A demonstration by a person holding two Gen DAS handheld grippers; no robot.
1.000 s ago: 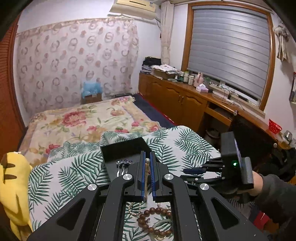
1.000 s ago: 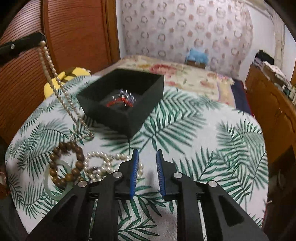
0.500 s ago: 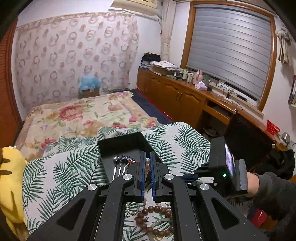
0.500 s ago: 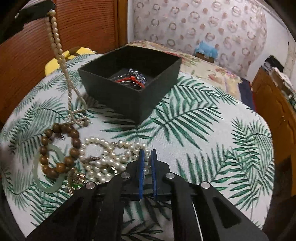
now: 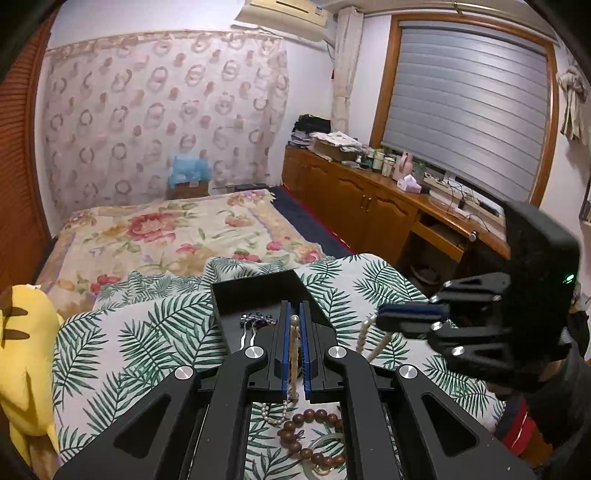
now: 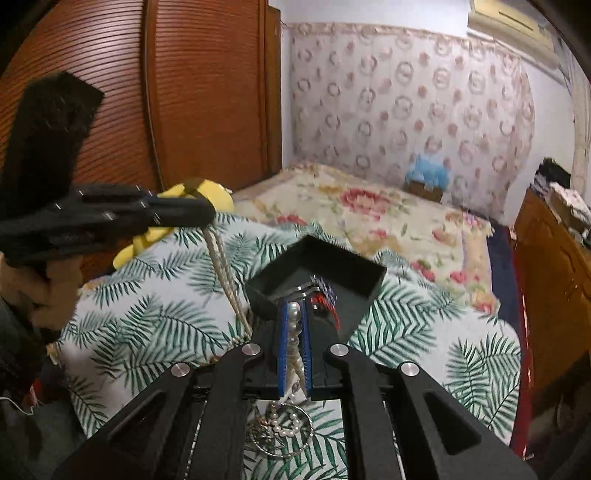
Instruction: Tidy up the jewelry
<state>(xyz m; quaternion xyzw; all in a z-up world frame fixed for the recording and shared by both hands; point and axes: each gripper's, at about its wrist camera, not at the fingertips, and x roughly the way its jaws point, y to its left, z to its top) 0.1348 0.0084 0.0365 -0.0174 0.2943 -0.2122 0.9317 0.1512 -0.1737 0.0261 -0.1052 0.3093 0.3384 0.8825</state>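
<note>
Since both the left gripper (image 5: 294, 325) and right gripper (image 6: 294, 325) are clamped on pearl strands (image 6: 294, 332), I'd lift slowly toward the black box (image 6: 343, 269) so nothing tangles.

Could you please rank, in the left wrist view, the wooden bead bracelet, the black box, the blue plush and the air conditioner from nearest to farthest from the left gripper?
1. Wooden bead bracelet: on the leaf-print cloth, just beneath the left gripper.
2. Black box: directly ahead on the cloth.
3. Blue plush: beyond the bed, by the curtained wall.
4. Air conditioner: high on the far wall.
</note>
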